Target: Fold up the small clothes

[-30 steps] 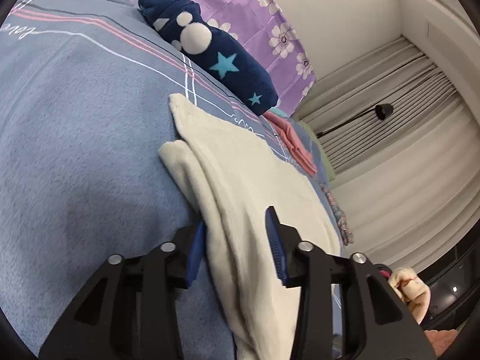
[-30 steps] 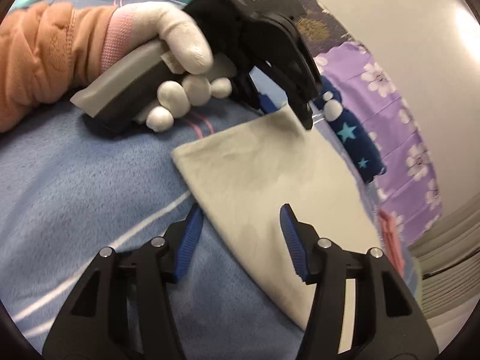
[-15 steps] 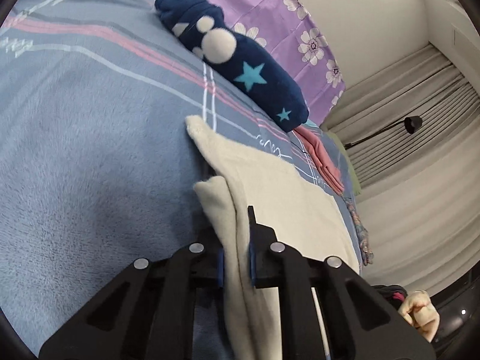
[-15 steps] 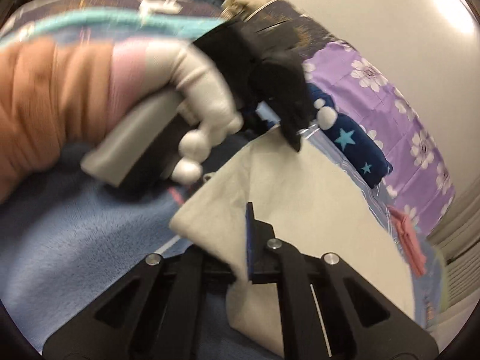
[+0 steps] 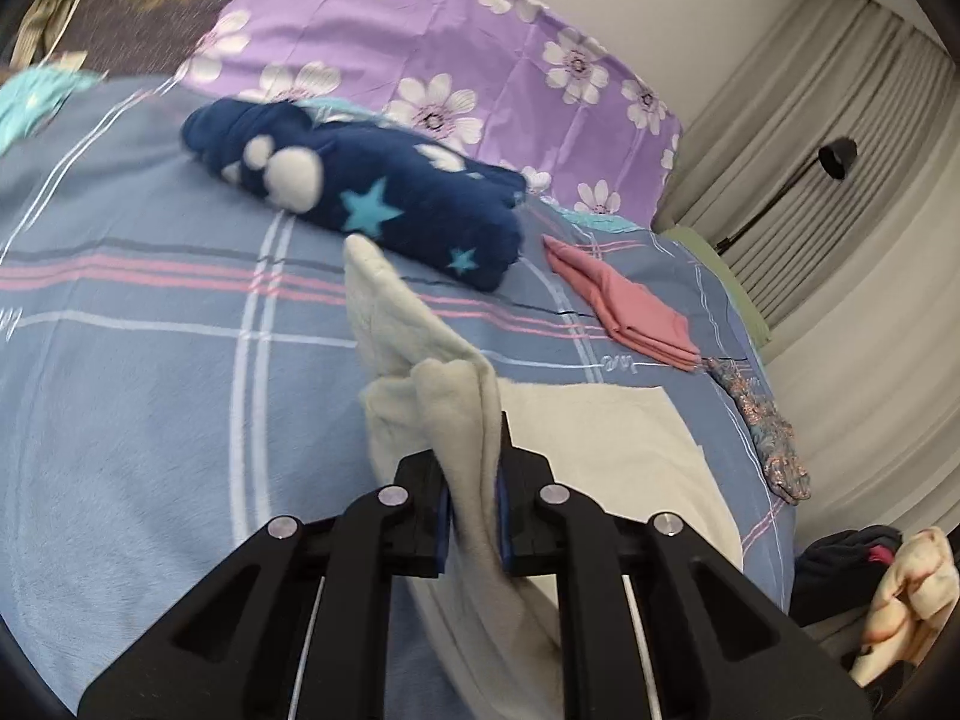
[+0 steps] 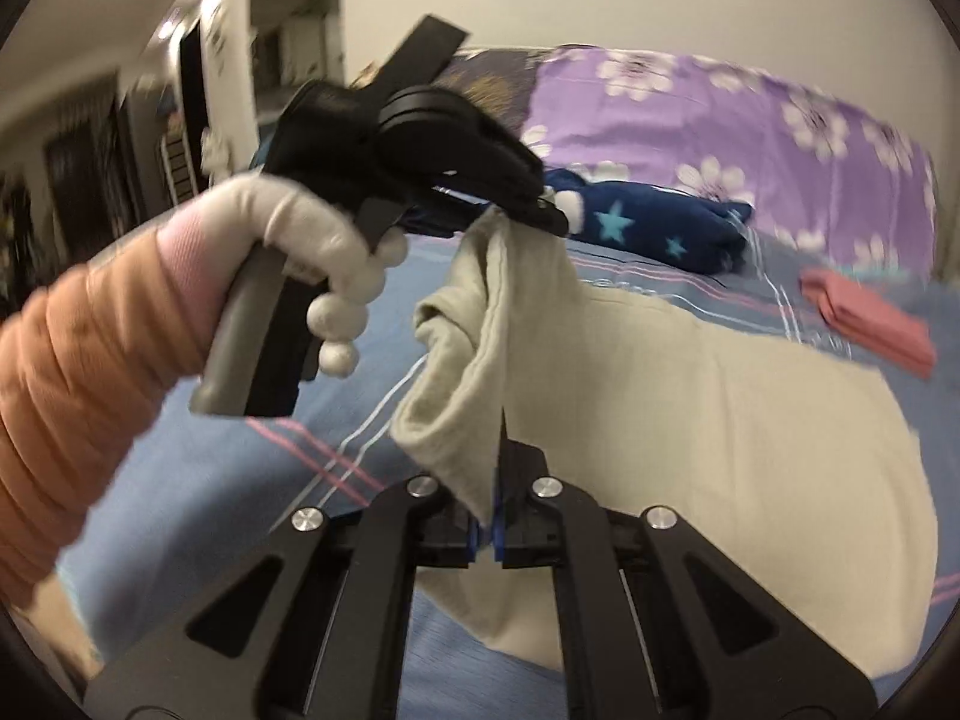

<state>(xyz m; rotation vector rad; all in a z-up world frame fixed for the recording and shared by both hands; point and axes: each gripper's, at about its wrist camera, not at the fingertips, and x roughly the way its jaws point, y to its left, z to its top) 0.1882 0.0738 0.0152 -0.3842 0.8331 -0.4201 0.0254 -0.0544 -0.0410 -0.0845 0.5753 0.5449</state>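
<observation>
A cream fleece garment (image 5: 600,438) lies partly on the blue plaid bed cover (image 5: 150,390). My left gripper (image 5: 471,480) is shut on one bunched edge of it and holds that edge lifted off the bed. In the right wrist view the same cream garment (image 6: 690,396) hangs between both grippers. My right gripper (image 6: 487,531) is shut on its near edge. The left gripper (image 6: 540,210), held by a white-gloved hand, shows above it, pinching the far corner.
A rolled navy garment with stars (image 5: 372,198) lies by the purple flowered pillow (image 5: 456,54). A folded pink cloth (image 5: 624,312) and a patterned sock (image 5: 762,426) lie to the right. A heap of clothes (image 5: 888,594) sits past the bed's right edge.
Both grippers went from open to shut on the cream garment's edges. They have since lifted those edges up off the bed, and the cloth now hangs between them.
</observation>
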